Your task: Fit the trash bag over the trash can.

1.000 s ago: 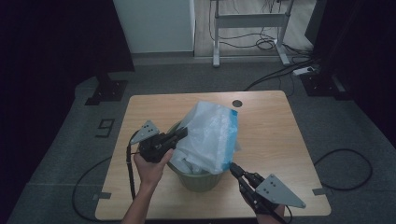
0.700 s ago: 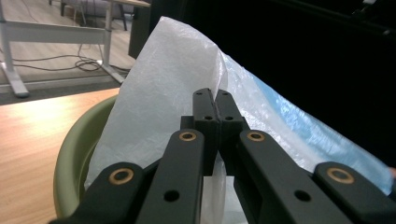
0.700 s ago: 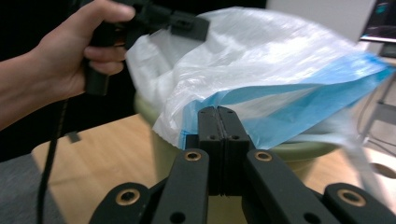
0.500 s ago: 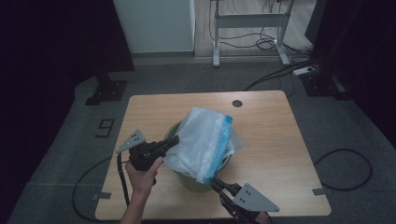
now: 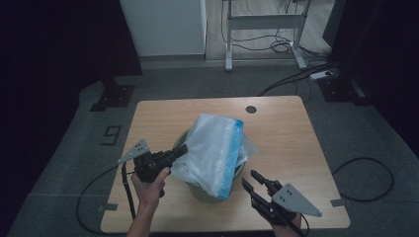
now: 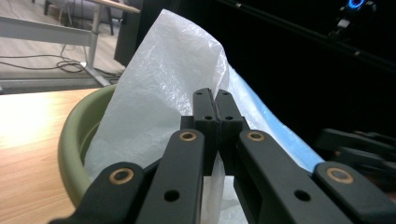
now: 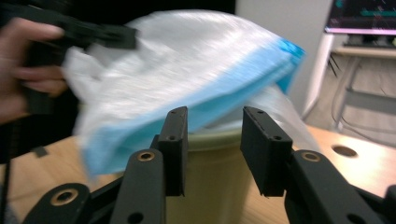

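A white plastic bag with a blue edge (image 5: 217, 148) is draped over an olive-green bin (image 5: 202, 190) in the middle of the wooden table (image 5: 281, 133). My left gripper (image 5: 181, 149) is shut on the bag's left edge, and in the left gripper view its jaws pinch the thin film (image 6: 159, 93) above the bin's rim (image 6: 77, 135). My right gripper (image 5: 253, 178) stands open at the bin's front right, apart from the bag. In the right gripper view its jaws (image 7: 212, 140) point at the bin (image 7: 219, 182) just under the bag's blue edge (image 7: 187, 112).
A round cable hole (image 5: 251, 109) lies near the table's far edge. Cables (image 5: 104, 187) trail from the grippers over the grey floor. A white cabinet (image 5: 163, 24) and a metal desk frame (image 5: 267, 22) stand beyond the table.
My left gripper has drawn the bag's edge left and toward the front. My right gripper dropped back to the table's front edge, then came forward and right, open.
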Motion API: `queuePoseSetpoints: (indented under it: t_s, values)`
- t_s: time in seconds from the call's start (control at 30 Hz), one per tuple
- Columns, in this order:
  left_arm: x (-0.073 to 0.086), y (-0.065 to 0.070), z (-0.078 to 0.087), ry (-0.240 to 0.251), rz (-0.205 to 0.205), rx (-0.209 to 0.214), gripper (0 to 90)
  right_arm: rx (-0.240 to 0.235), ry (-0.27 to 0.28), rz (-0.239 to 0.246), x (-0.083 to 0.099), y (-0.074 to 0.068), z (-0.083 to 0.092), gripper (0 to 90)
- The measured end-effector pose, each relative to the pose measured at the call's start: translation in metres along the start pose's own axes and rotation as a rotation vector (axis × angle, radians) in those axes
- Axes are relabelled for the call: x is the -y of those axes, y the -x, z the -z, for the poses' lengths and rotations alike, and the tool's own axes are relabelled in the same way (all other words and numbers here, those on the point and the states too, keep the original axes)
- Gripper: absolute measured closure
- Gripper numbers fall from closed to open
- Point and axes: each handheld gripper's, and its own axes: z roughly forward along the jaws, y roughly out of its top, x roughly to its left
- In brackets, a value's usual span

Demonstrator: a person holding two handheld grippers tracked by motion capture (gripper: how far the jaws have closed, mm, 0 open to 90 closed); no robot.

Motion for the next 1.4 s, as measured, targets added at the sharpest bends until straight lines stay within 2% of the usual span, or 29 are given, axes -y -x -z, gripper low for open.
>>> queuePoseSetpoints:
  t_s: [0.1, 0.23, 0.3, 0.53, 0.63, 0.77, 1.0, 1.13, 1.23, 1.4]
  values:
    - [-0.001, 0.0, 0.0, 0.018, 0.016, 0.033, 89.7, 0.021, -0.03, -0.02, 0.0, 0.012, -0.01, 58.9]
    - [-0.003, 0.002, -0.001, 0.02, 0.012, 0.046, 89.7, 0.031, -0.04, -0.027, -0.001, 0.017, -0.021, 58.1]
    - [-0.003, 0.001, 0.0, 0.029, 0.026, 0.061, 89.7, 0.031, -0.043, -0.014, -0.003, 0.015, -0.026, 57.3]
    - [-0.003, -0.001, 0.003, 0.032, 0.032, 0.063, 89.7, 0.019, -0.066, 0.032, -0.006, -0.003, -0.038, 52.6]
    - [-0.003, -0.002, 0.005, 0.039, 0.038, 0.061, 89.7, 0.028, -0.101, 0.028, -0.008, -0.007, -0.044, 50.0]
    - [-0.003, -0.004, 0.007, 0.043, 0.047, 0.063, 89.7, 0.021, -0.114, 0.024, -0.009, -0.009, -0.048, 48.9]
    - [-0.001, -0.006, 0.009, 0.048, 0.053, 0.059, 89.7, -0.02, -0.085, 0.026, -0.006, -0.018, -0.037, 47.1]
    - [0.0, -0.006, 0.009, 0.054, 0.056, 0.055, 89.7, -0.03, -0.063, 0.004, -0.004, -0.022, -0.025, 46.1]
    - [0.0, -0.005, 0.008, 0.054, 0.054, 0.048, 89.7, -0.048, -0.043, -0.03, -0.002, -0.026, -0.015, 45.4]
    - [-0.001, -0.003, 0.003, 0.05, 0.046, 0.039, 89.7, -0.088, -0.043, -0.046, 0.004, -0.043, -0.005, 41.9]
